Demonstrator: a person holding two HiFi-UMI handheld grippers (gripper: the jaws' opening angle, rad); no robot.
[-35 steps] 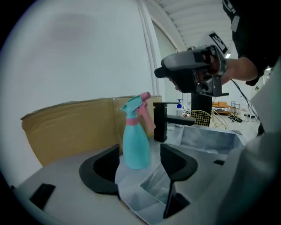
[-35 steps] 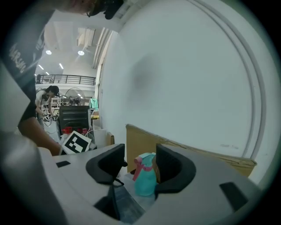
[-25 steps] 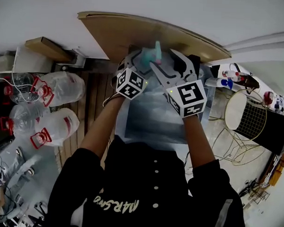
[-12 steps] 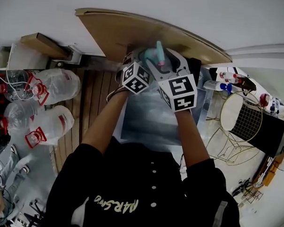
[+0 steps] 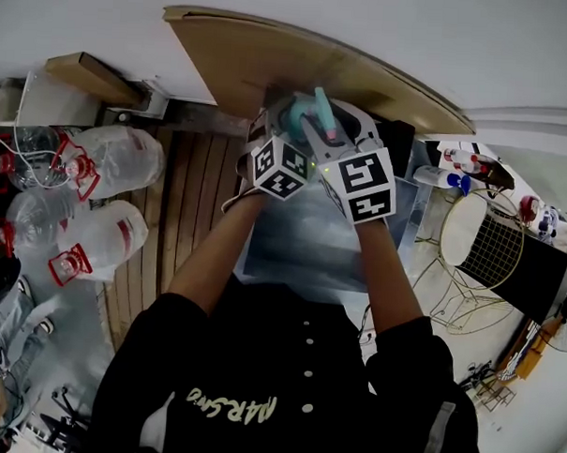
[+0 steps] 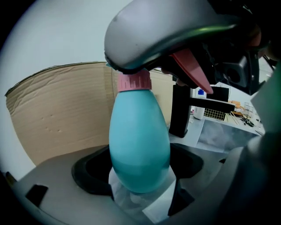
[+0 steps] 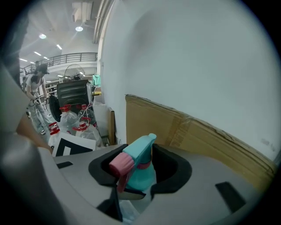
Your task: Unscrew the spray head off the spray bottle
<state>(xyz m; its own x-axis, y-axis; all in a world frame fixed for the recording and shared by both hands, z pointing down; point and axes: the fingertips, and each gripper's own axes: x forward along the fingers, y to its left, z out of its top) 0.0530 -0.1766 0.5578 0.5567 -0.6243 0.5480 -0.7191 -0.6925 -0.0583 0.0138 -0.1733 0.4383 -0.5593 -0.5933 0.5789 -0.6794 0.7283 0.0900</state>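
Observation:
A teal spray bottle (image 6: 138, 145) with a pink collar (image 6: 134, 82) stands upright between the pads of my left gripper (image 6: 140, 176), which is shut on its body. The teal spray head (image 7: 138, 151) with its pink nozzle (image 7: 120, 165) sits between the jaws of my right gripper (image 7: 134, 176). Those jaws have just been closing and now grip the head from both sides. In the head view both grippers meet at the bottle (image 5: 319, 105), with the left gripper (image 5: 288, 118) below and the right gripper (image 5: 324, 124) on top. The bottle's base is hidden.
A cardboard sheet (image 5: 272, 61) leans against the white wall behind the bottle. A grey mat (image 5: 292, 240) covers the table under my arms. Large water jugs (image 5: 117, 162) lie on the floor at left. A wire basket (image 5: 494, 235) stands at right.
The right gripper has come down over the spray head and its jaws have narrowed around it. The left gripper has stayed on the bottle.

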